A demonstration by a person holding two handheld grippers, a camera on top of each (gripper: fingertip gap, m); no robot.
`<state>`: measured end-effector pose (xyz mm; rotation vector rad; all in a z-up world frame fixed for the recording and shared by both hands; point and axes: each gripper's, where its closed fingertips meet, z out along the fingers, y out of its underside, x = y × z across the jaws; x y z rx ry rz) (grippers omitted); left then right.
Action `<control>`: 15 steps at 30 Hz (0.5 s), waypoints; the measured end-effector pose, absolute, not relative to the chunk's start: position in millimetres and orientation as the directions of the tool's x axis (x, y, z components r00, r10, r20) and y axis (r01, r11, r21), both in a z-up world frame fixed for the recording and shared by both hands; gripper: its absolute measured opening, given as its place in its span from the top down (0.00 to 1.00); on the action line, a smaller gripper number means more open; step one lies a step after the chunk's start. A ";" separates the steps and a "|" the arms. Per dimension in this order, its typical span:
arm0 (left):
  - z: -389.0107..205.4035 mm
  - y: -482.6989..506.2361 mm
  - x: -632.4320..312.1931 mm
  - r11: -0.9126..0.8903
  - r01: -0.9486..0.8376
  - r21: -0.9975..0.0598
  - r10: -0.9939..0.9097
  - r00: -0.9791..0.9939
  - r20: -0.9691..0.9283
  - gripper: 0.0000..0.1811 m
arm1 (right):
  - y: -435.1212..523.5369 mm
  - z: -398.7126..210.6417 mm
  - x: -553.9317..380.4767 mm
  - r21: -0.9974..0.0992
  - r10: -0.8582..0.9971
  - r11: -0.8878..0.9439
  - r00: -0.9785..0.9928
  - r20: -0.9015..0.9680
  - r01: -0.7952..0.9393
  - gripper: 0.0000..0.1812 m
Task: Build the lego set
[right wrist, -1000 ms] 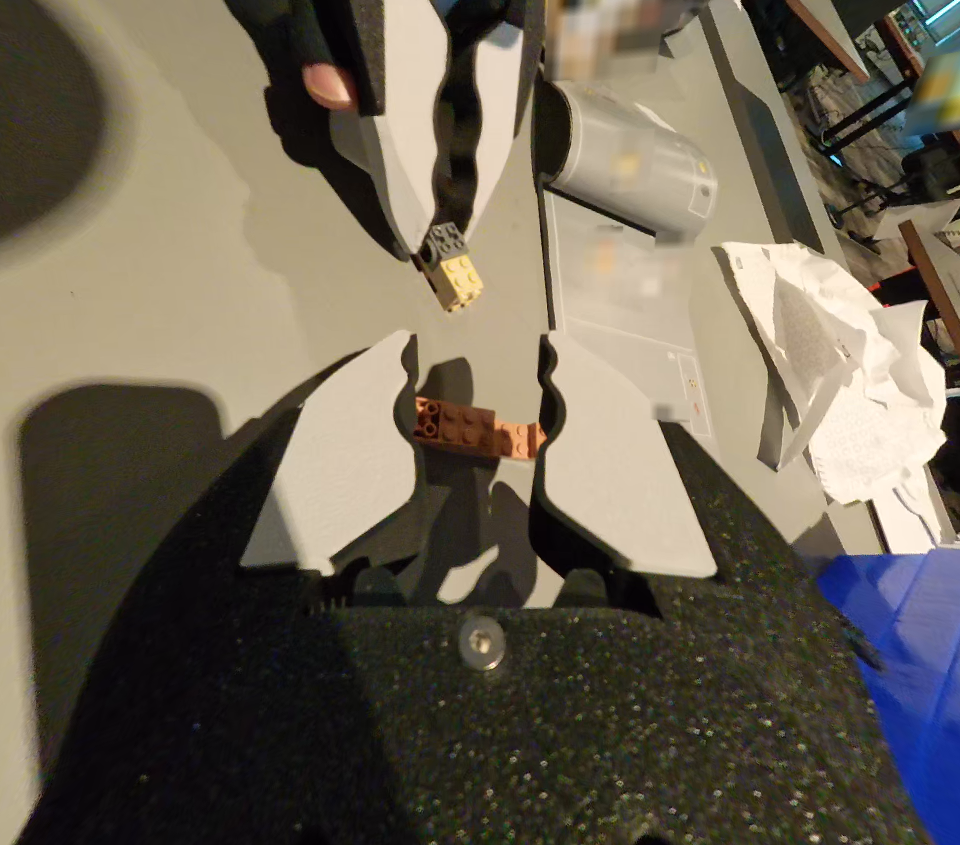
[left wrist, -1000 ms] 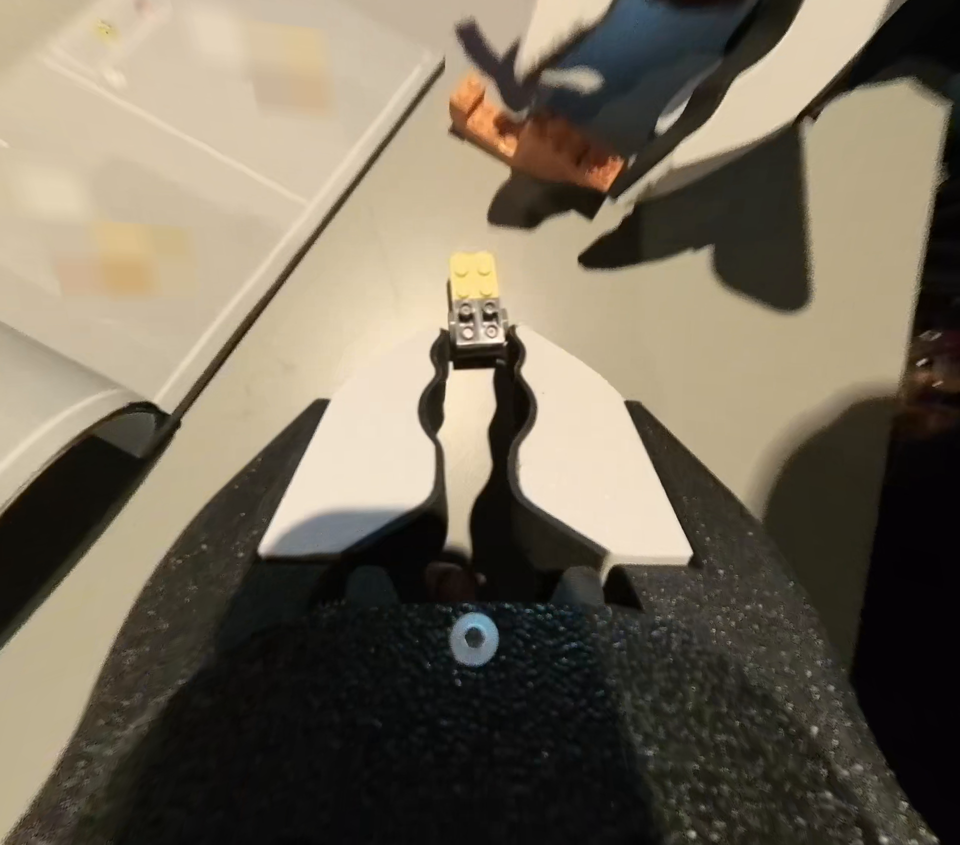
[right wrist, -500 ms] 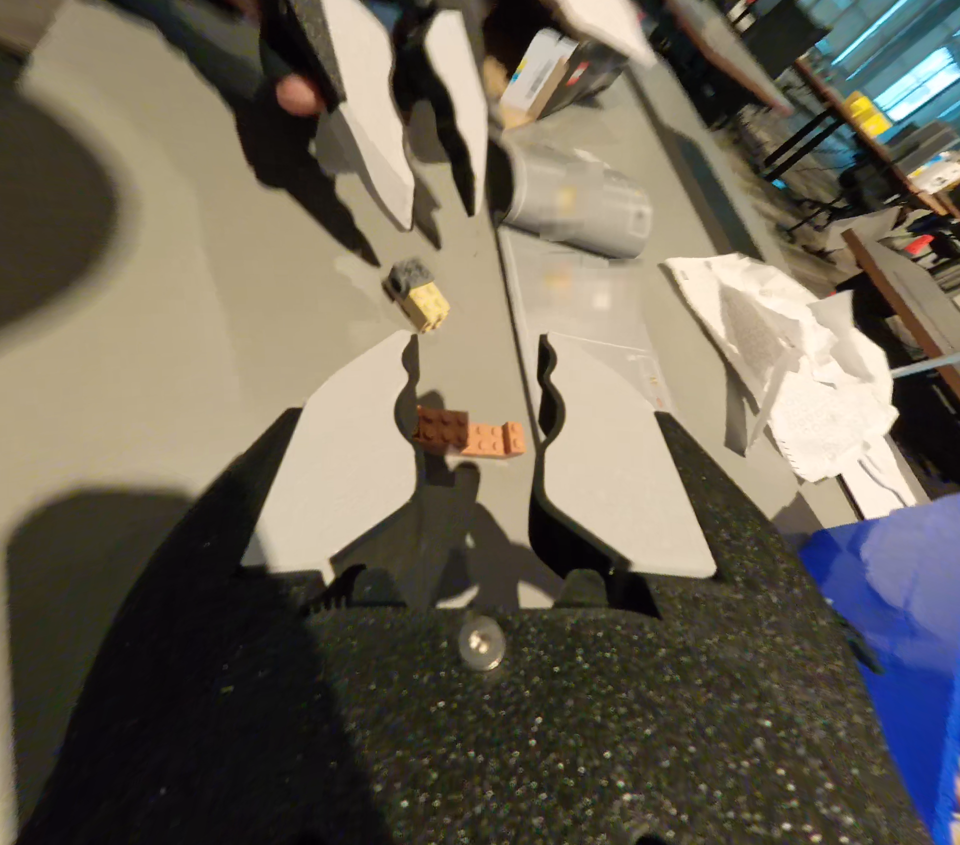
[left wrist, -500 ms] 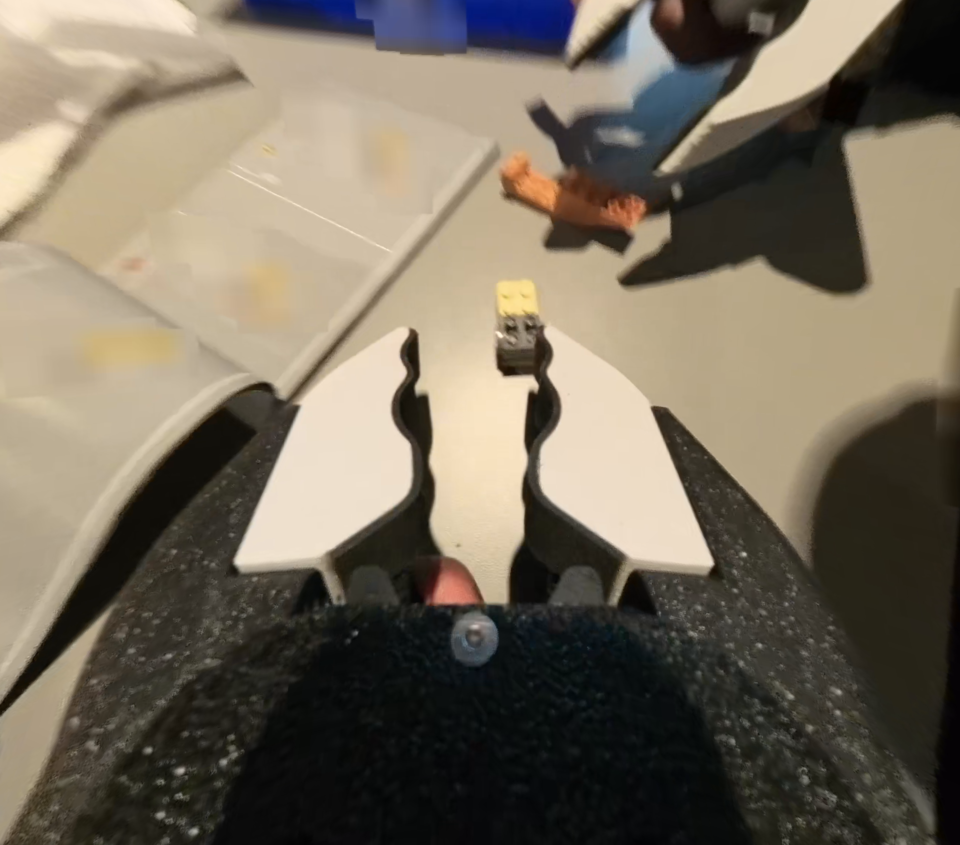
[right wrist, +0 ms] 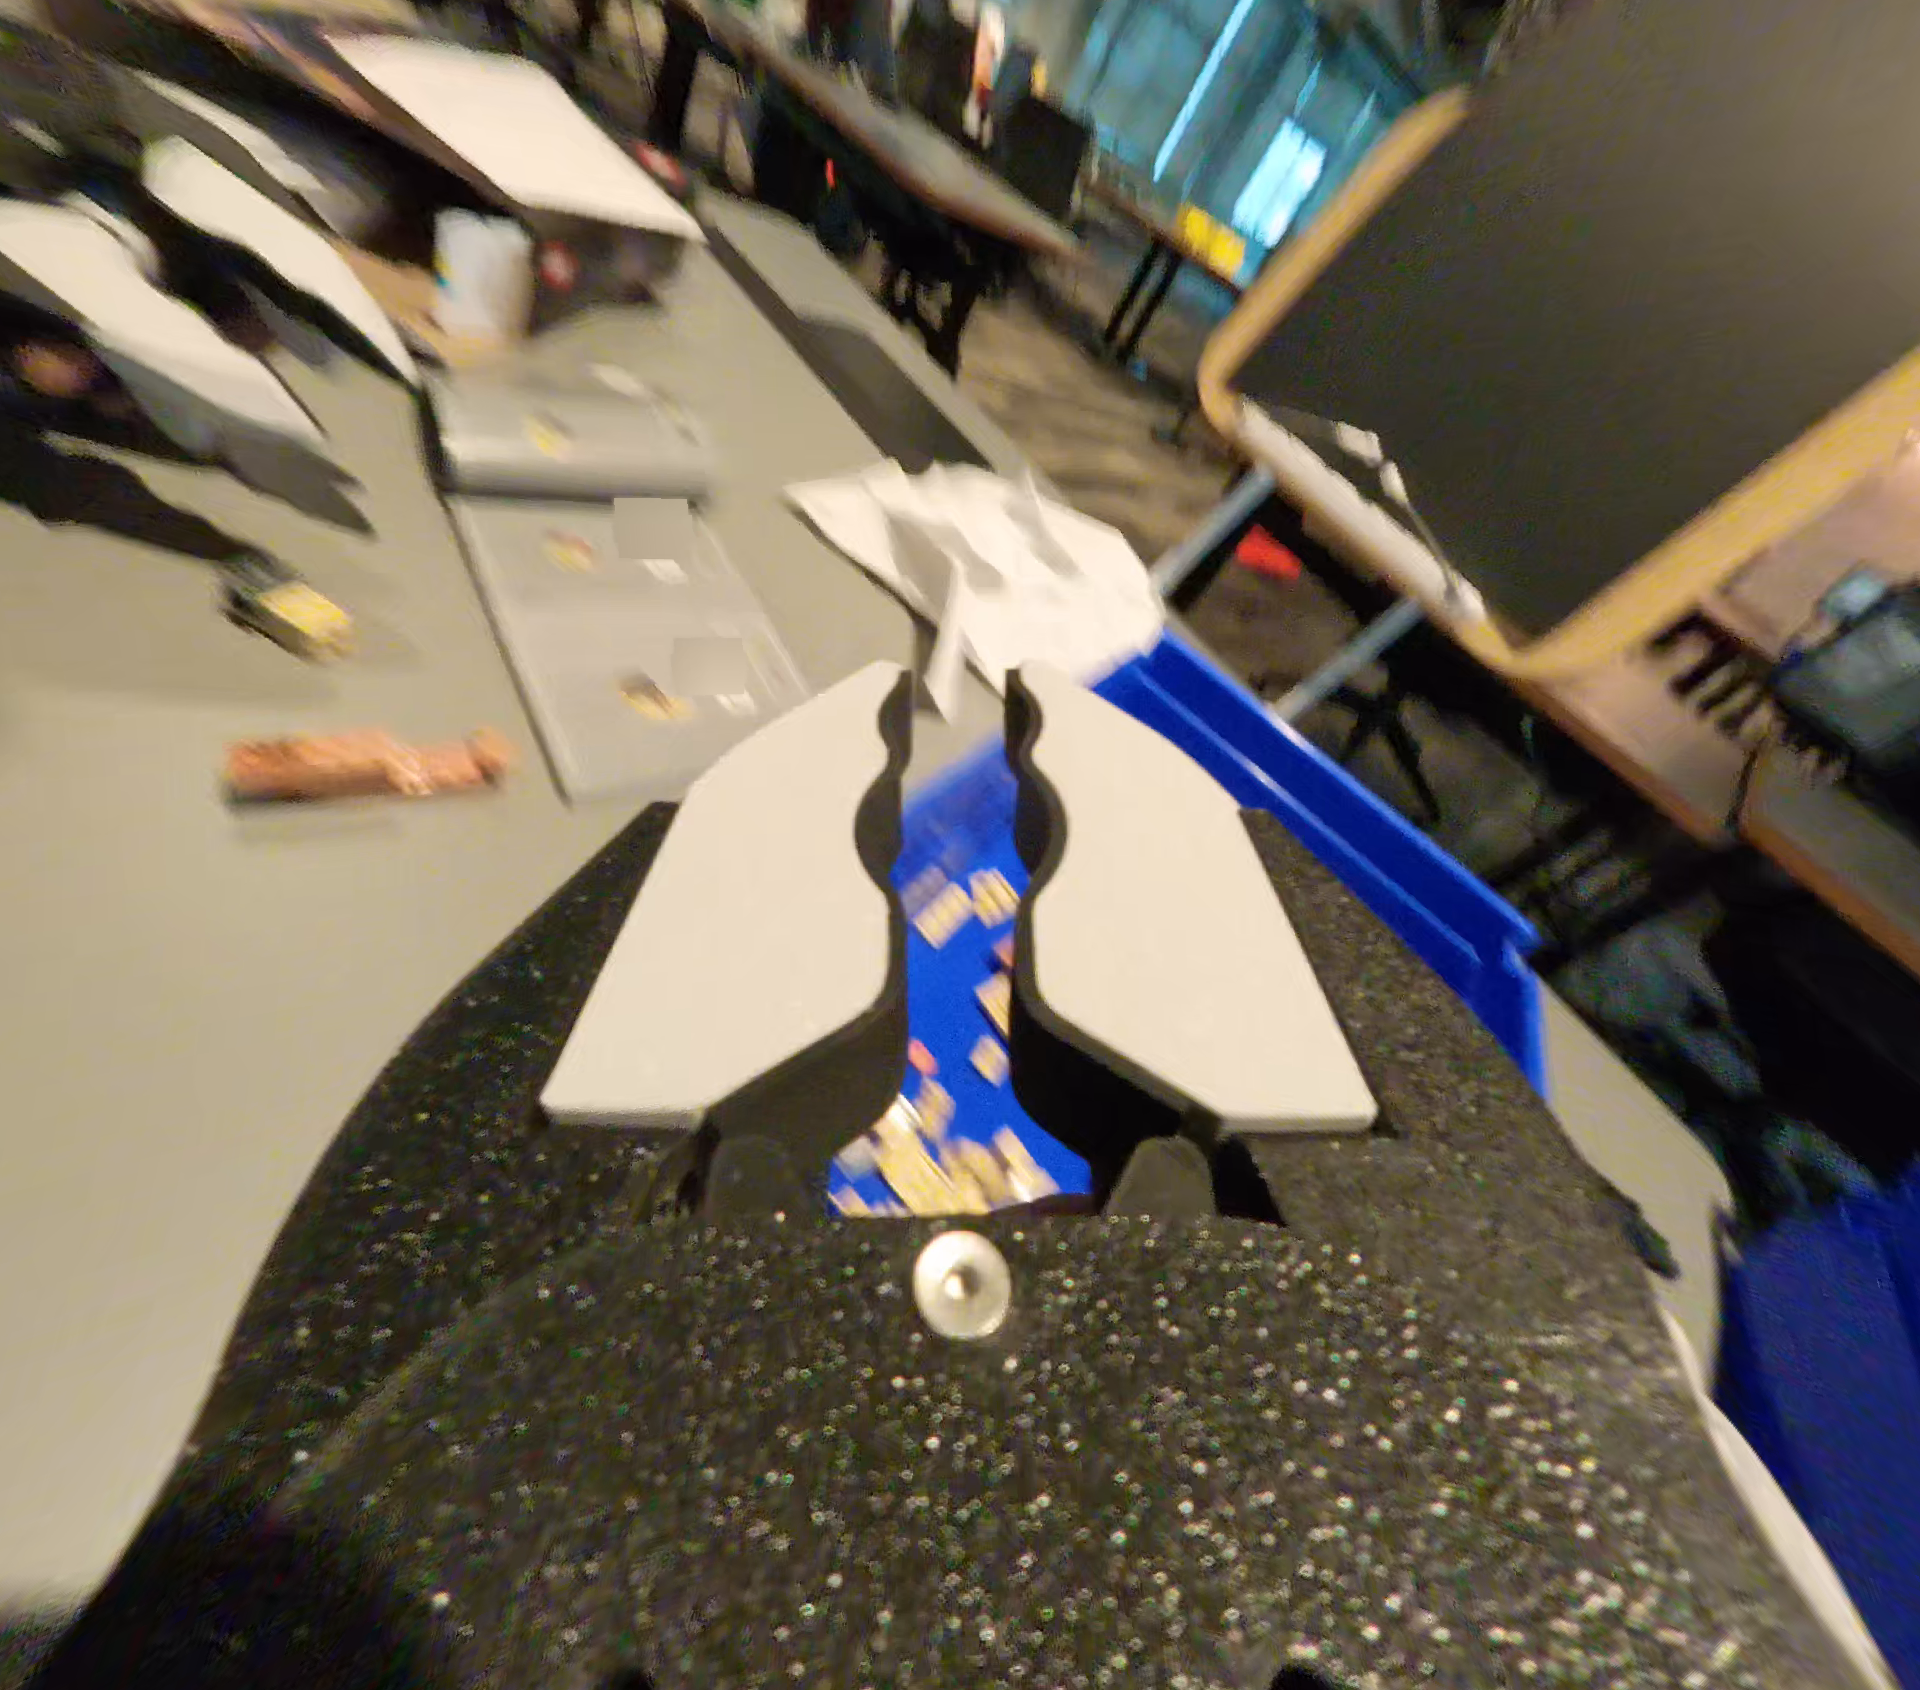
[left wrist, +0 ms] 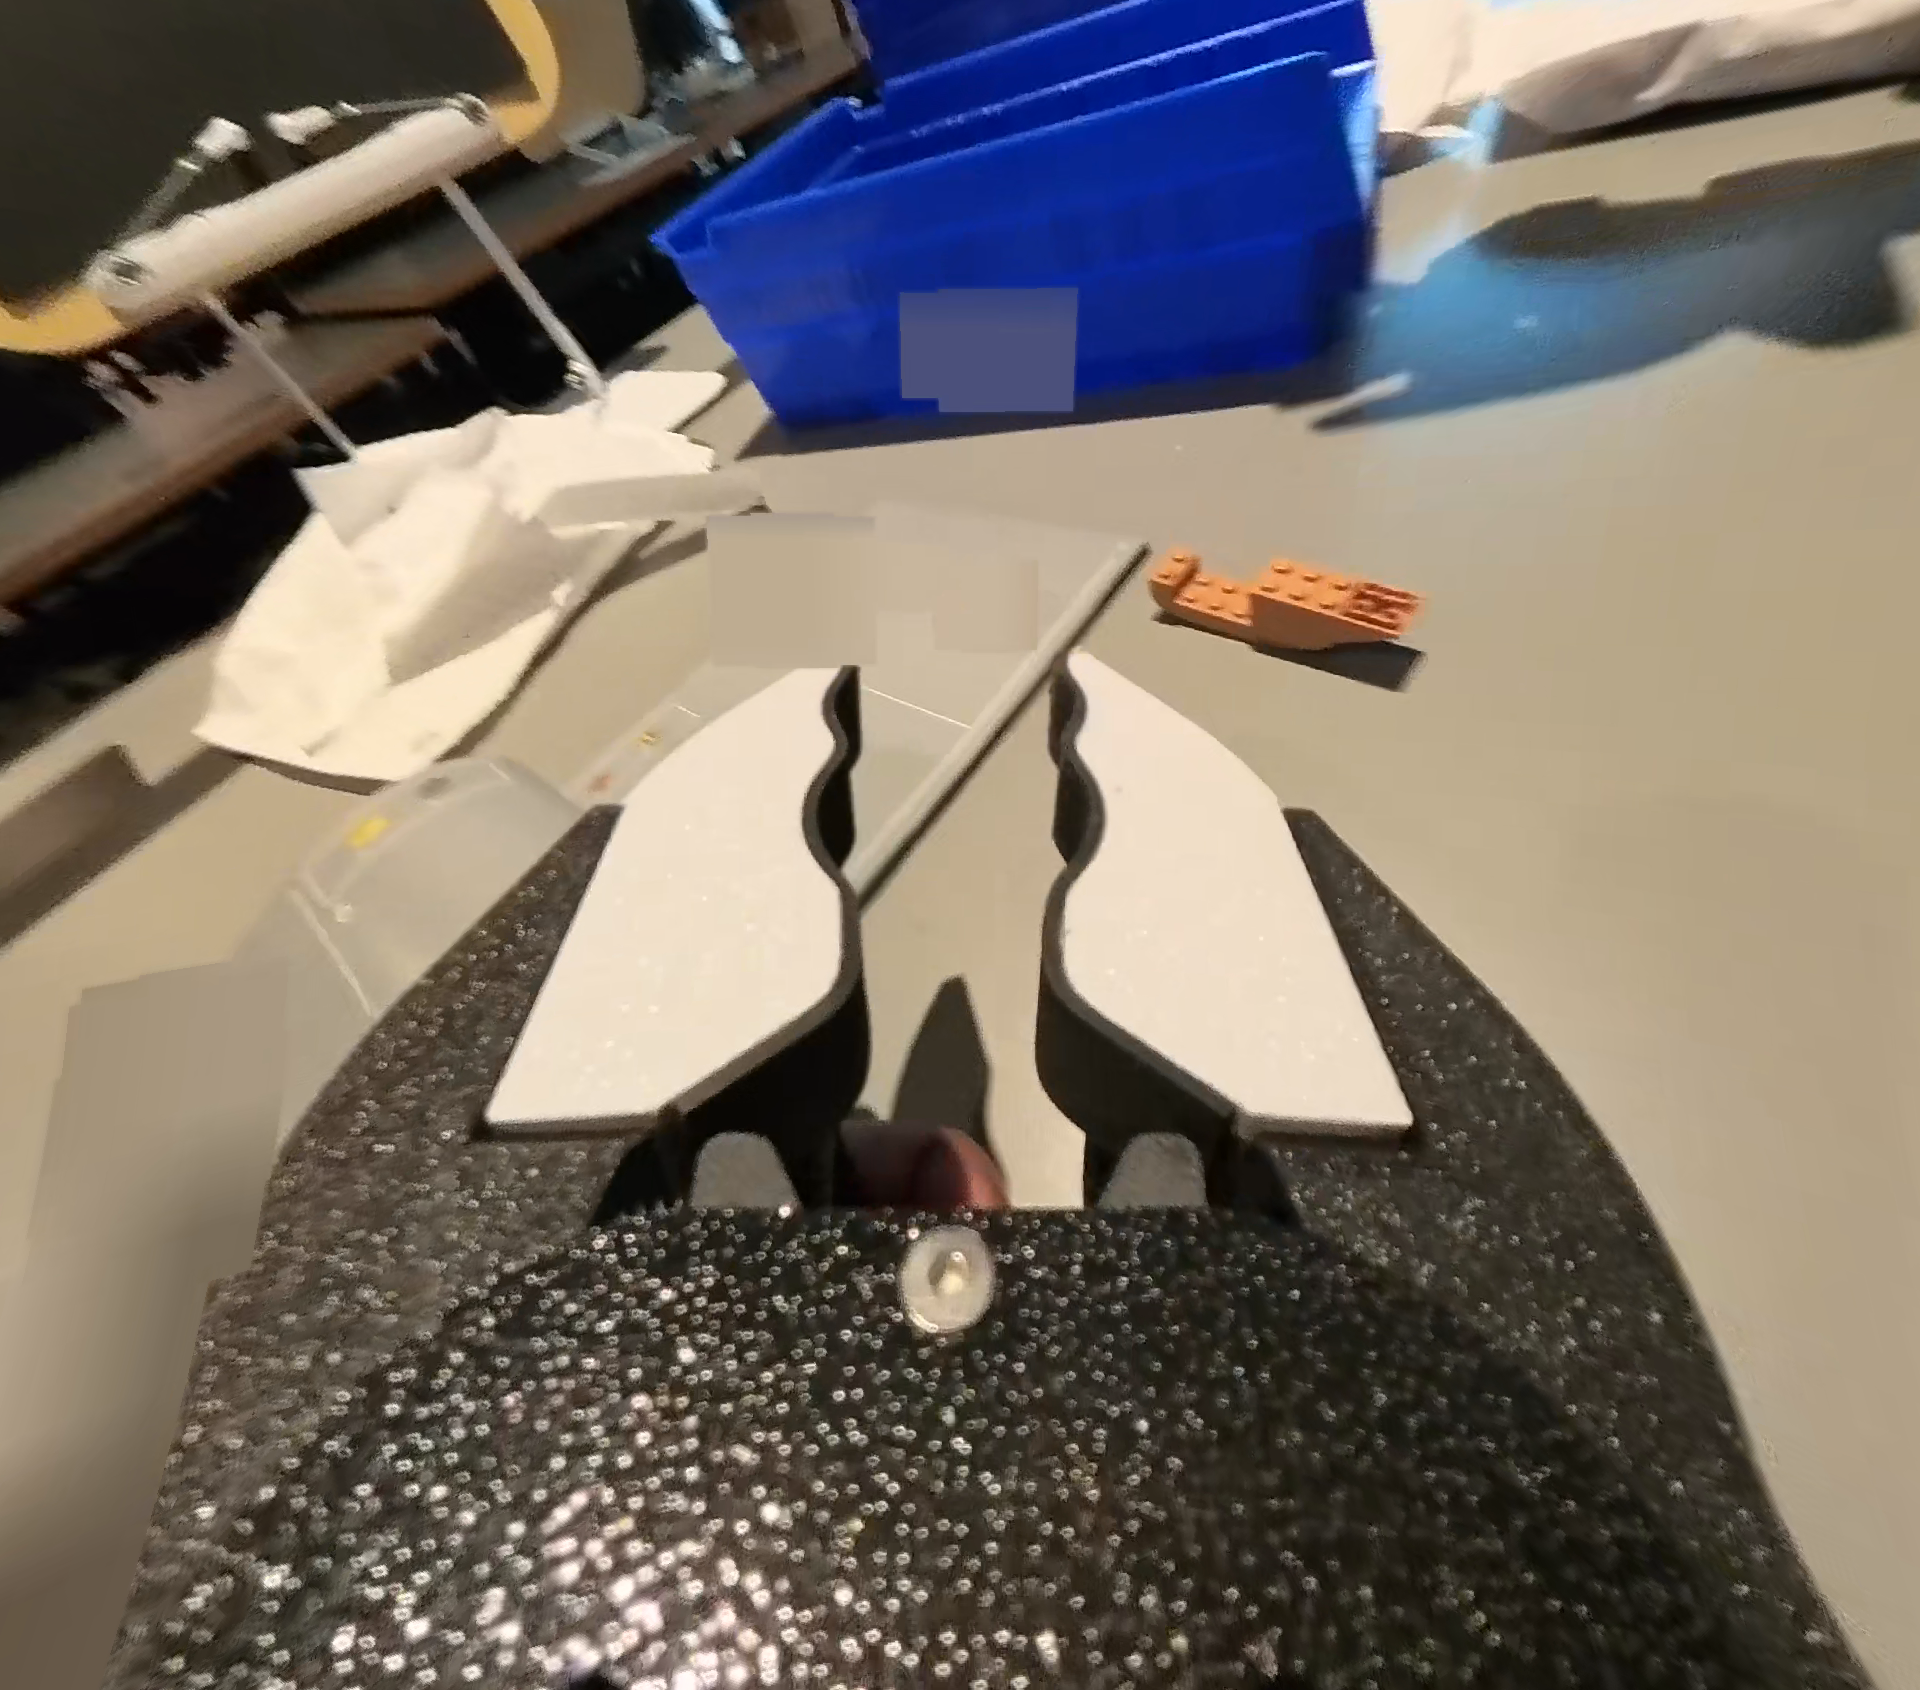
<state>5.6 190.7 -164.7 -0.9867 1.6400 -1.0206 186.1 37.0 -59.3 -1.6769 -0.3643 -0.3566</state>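
An orange-brown brick assembly (left wrist: 1288, 601) lies on the grey table (left wrist: 1558, 809), ahead and to the right of my left gripper (left wrist: 956, 679). That gripper is open and empty, above the edge of the instruction booklet (left wrist: 935, 601). In the blurred right wrist view, the small yellow and grey piece (right wrist: 296, 612) lies on the table, with the brown assembly (right wrist: 364, 762) nearer. My right gripper (right wrist: 956, 690) is empty, its jaws a narrow gap apart, over a blue bin (right wrist: 1299, 799) of loose pieces. The left gripper (right wrist: 208, 352) shows at the far left.
Stacked blue bins (left wrist: 1039, 238) stand at the back of the table. Crumpled white paper (left wrist: 447, 580) lies left of the booklet and shows again in the right wrist view (right wrist: 987, 549). Other tables, a dark board and people fill the background. The tips of one gripper are about 25 centimetres away from the tips of the other.
My left gripper let go of the yellow and grey piece, opened and drew back from it. My right gripper swung away from the brown assembly to over the blue bin, and its jaws narrowed.
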 end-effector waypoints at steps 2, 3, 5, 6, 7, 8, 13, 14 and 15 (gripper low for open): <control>-161.7 195.3 9.5 0.348 -0.128 -0.929 -0.926 -0.204 -0.318 0.82 | 34.7 -61.6 212.2 -0.896 0.046 -0.172 0.912 0.407 0.409 0.95; -159.9 197.3 10.7 0.357 -0.116 -0.927 -0.925 -0.186 -0.333 0.82 | 35.5 -62.7 223.8 -0.900 0.051 -0.183 0.918 0.392 0.395 0.96; -156.6 200.1 12.1 0.375 -0.092 -0.922 -0.921 -0.152 -0.360 0.82 | 39.4 -63.8 244.4 -0.918 0.054 -0.193 0.938 0.344 0.347 1.00; -155.4 201.0 12.4 0.386 -0.084 -0.919 -0.918 -0.136 -0.374 0.83 | 42.0 -63.2 252.1 -0.927 0.054 -0.186 0.946 0.321 0.325 1.00; -154.3 202.0 12.6 0.399 -0.076 -0.914 -0.914 -0.119 -0.389 0.83 | 44.2 -63.2 259.1 -0.934 0.049 -0.184 0.952 0.303 0.307 1.00; -153.4 202.5 12.8 0.413 -0.068 -0.908 -0.908 -0.103 -0.405 0.84 | 45.9 -64.1 264.9 -0.938 0.041 -0.186 0.956 0.290 0.293 1.00; -153.8 200.1 14.6 0.479 -0.053 -0.876 -0.877 -0.079 -0.475 0.85 | 45.2 -83.0 276.3 -0.929 0.010 -0.248 0.959 0.283 0.277 1.00; -153.8 200.4 15.6 0.485 -0.052 -0.873 -0.874 -0.076 -0.480 0.85 | 43.7 -85.9 276.7 -0.923 0.005 -0.260 0.956 0.293 0.284 1.00; -153.1 201.0 16.5 0.487 -0.047 -0.872 -0.872 -0.071 -0.484 0.85 | 41.7 -87.4 277.4 -0.917 -0.003 -0.271 0.952 0.305 0.293 0.99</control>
